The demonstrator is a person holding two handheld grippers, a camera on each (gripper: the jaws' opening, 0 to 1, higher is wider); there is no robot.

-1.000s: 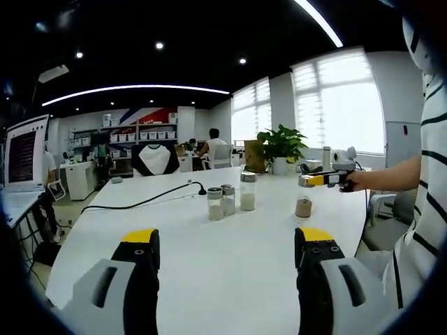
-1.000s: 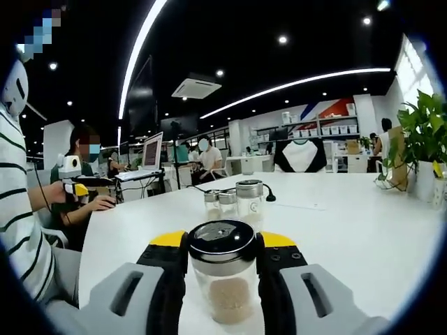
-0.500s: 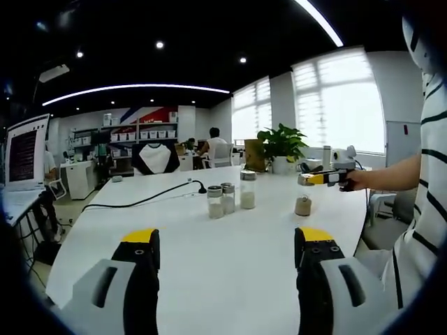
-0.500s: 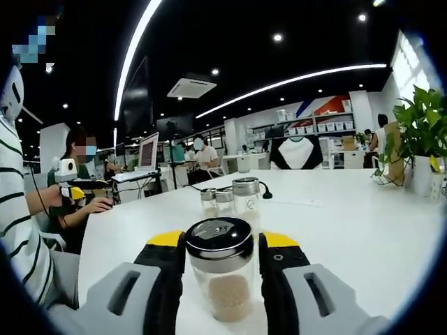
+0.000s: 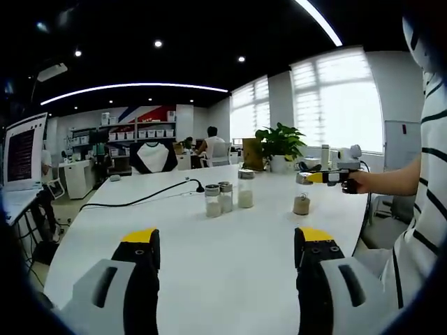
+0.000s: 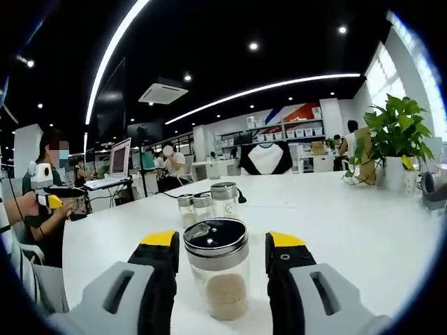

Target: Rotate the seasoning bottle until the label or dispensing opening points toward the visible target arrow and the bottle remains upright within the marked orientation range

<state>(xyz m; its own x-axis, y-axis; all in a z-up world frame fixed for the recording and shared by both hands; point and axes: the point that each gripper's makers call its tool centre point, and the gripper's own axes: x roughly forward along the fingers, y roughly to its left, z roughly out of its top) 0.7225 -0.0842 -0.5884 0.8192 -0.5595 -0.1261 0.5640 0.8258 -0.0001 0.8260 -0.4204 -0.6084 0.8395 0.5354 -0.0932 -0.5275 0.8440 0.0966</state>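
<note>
Four glass seasoning bottles stand on one white tabletop (image 5: 209, 258): a single bottle (image 6: 216, 276) low in the middle of the right gripper view, and a cluster of three (image 6: 203, 204) just above it. One potted plant (image 6: 393, 139) at the right edge.

An open-plan office under a dark ceiling lit by spotlights and a curved light strip (image 5: 133, 88); a broad white table (image 5: 209, 258), bright blinded windows (image 5: 335, 105), a potted plant (image 5: 279, 143) and wall shelves (image 6: 293, 129) beyond.
</note>
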